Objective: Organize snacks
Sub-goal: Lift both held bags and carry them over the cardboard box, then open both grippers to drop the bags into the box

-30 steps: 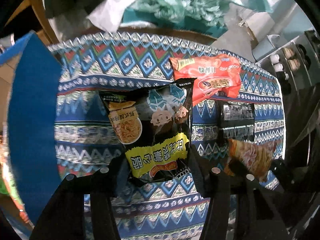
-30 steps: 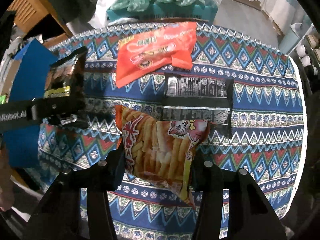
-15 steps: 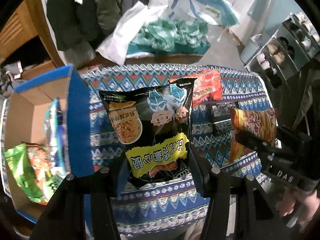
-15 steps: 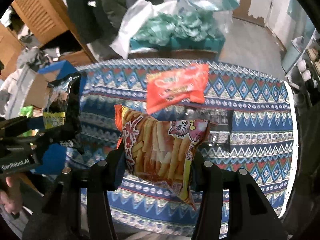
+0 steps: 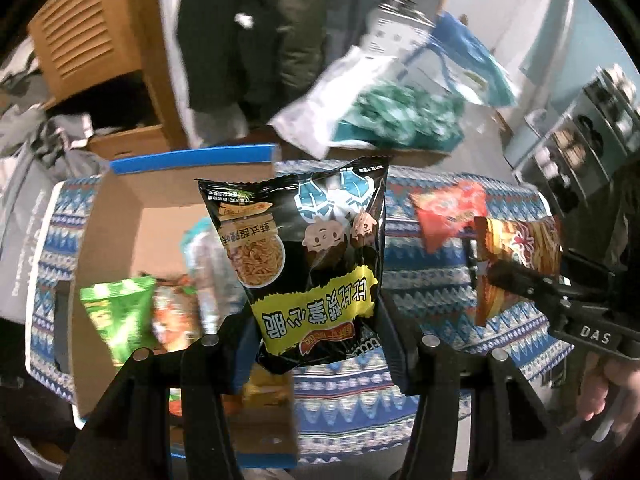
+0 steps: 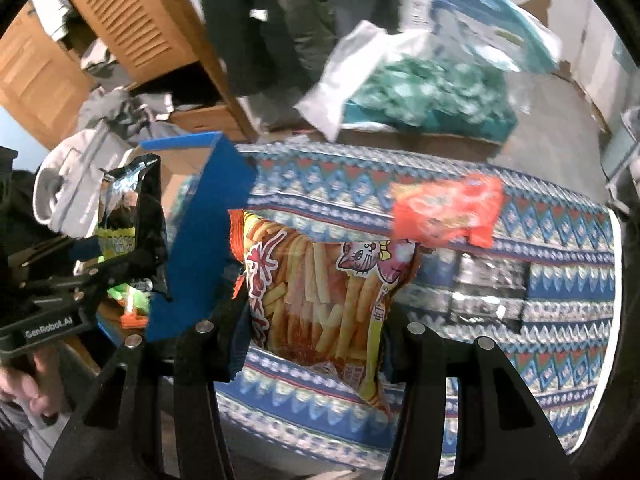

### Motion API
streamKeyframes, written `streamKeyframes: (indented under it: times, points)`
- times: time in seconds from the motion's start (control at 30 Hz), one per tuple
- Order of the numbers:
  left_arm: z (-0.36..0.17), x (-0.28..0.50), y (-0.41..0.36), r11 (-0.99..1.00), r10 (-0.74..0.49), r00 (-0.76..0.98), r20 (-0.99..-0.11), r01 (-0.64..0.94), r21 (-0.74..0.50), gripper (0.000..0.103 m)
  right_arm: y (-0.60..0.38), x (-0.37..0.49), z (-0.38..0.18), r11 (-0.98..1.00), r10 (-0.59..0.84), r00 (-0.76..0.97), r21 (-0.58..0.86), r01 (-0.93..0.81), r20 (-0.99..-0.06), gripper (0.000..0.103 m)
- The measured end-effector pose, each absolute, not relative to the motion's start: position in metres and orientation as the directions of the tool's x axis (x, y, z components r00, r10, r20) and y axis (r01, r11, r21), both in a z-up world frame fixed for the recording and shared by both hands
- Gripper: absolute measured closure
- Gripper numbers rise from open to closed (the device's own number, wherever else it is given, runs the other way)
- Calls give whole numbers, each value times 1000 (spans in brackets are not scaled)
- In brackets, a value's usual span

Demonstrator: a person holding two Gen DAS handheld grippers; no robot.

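Both grippers were loaded and had risen off the counter (image 6: 560,240) since a second earlier. Then, both bags sat low over the patterned cloth; at this moment they hung in the air and both views had swung left toward the box.

Left gripper (image 5: 316,340) was clamped on the lower edge of the black noodle-snack bag (image 5: 308,256), bag upright between the fingers, print upside down. It was held over the near right corner of the open cardboard box (image 5: 120,208) with the blue rim. The box, barely in view earlier, now filled the left half of the left wrist view, with a green packet (image 5: 116,316) and other packets already inside. In the right wrist view the same black bag (image 6: 128,216) sat beside the box's blue flap (image 6: 200,240).

Right gripper (image 6: 316,340) was closed on the fries-print bag (image 6: 324,296), also lifted, over the counter just right of the box.

Left on the counter: the red packet (image 6: 448,208) and the black foil packet (image 6: 488,292), near each other, well apart from the box.

Judgement: transport phase, black bag about ready to drop in, fries bag next, two packets not yet collected. Risk: bags gripped by a thin edge could slip.
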State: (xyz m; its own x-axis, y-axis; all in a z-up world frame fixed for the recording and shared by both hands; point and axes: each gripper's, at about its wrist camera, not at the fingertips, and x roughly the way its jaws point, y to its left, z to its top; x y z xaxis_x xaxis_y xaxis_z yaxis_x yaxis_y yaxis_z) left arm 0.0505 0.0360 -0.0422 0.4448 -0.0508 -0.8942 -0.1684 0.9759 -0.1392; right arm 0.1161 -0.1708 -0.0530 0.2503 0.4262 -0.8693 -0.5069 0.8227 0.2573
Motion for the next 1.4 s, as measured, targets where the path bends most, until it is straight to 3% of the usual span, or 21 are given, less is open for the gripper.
streamKeyframes:
  times: [0.63, 1.03, 1.23, 1.4]
  points:
    - [-63, 27, 156, 910, 28, 434, -901, -383, -157, 48, -19, 110, -52, 716, 480, 144, 292, -634, -865, 53]
    - [-78, 33, 181, 890, 33, 404, -914, -428, -158, 47, 41, 122, -65, 698, 470, 108, 294, -653, -876, 52]
    - [-81, 29, 189, 876, 12, 402, -915, -445, -184, 38, 50, 125, -76, 689, 455, 86, 289, -665, -886, 50]
    - [-77, 26, 191, 867, 6, 413, -911, -457, -201, 35, 44, 127, -75, 700, 463, 100, 293, -652, -881, 39]
